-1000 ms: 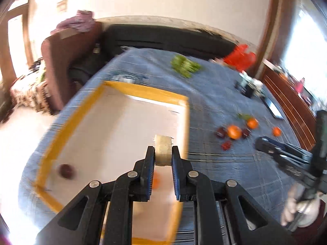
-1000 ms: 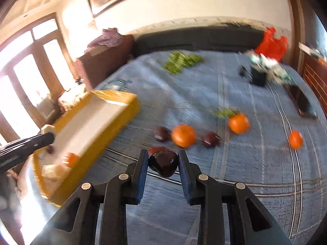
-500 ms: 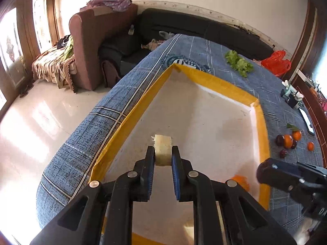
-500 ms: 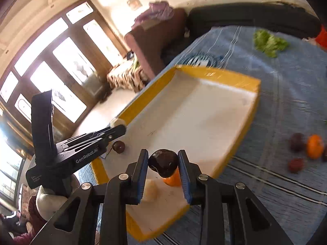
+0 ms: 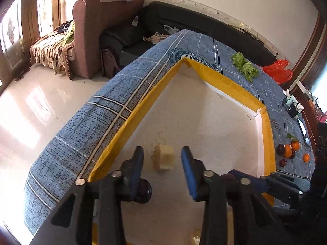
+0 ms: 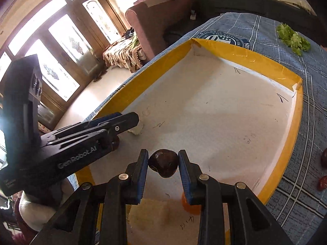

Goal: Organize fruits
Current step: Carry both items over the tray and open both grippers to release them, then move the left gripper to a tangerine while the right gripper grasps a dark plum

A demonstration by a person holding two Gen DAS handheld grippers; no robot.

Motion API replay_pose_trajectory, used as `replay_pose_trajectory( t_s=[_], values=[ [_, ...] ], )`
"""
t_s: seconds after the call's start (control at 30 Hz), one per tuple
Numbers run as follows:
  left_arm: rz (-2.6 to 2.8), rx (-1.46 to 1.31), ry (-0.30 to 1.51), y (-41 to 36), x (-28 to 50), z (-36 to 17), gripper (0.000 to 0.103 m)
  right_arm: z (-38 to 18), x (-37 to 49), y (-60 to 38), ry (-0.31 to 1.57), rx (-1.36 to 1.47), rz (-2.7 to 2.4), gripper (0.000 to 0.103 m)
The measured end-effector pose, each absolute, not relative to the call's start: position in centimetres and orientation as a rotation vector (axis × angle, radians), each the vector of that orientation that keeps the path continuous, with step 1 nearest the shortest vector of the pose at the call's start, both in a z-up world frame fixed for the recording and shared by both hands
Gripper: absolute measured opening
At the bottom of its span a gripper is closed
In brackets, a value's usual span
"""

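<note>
A white tray with a yellow rim [image 5: 247, 98] [image 6: 245, 55] lies on the blue plaid table. My left gripper [image 5: 162, 163] is open over the tray's near left part, and a pale yellow fruit chunk [image 5: 164, 157] lies on the tray floor between its fingers. My right gripper [image 6: 163, 166] is shut on a dark plum [image 6: 163, 165] and holds it above the tray. A dark plum [image 5: 144, 190] lies behind the left finger. An orange fruit [image 6: 189, 205] and a pale slice [image 6: 149, 212] lie under the right gripper.
Several oranges and dark plums [image 5: 288, 152] lie on the cloth right of the tray. Green lettuce [image 6: 293, 38] lies at the far side. A red bag [image 5: 278, 72], a brown armchair [image 5: 92, 34] and a black sofa [image 5: 184, 24] stand beyond the table.
My left gripper has opened and let go of the pale chunk, which now lies on the tray. My right gripper has moved with the plum over the tray, close to the left gripper.
</note>
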State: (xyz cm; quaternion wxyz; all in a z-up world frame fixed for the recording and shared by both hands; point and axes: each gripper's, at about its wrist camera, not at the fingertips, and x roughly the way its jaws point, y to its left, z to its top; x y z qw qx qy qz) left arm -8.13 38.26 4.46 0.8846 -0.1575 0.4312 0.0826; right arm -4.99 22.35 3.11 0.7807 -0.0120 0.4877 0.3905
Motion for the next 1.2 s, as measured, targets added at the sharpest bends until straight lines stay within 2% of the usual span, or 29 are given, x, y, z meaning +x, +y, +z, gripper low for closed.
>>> replay_pose_trajectory(
  t_s=[0.17,0.23,0.43,0.9,1.2],
  values=[
    [0.192,-0.346,0.836,38.2,-10.1,6.7,0.054,4.7,-5.4,21.1,1.002,-0.014,0.836,0.035],
    [0.212,-0.357,0.808,37.9,-11.2,7.7,0.065,5.5,-5.8,20.3,0.979,-0.007,0.826,0.038],
    [0.276,-0.312,0.725,34.6,-14.6,10.7,0.084,7.6,-7.5,15.7,0.910,0.048,0.775,0.044],
    [0.221,-0.001,0.588,20.9,-18.0,16.5,0.086,11.8,-9.4,-2.6,0.757,0.199,0.471,0.048],
    [0.135,0.071,0.544,17.4,-16.9,20.8,0.086,19.6,-8.3,-13.0,0.583,0.187,0.261,0.050]
  ],
)
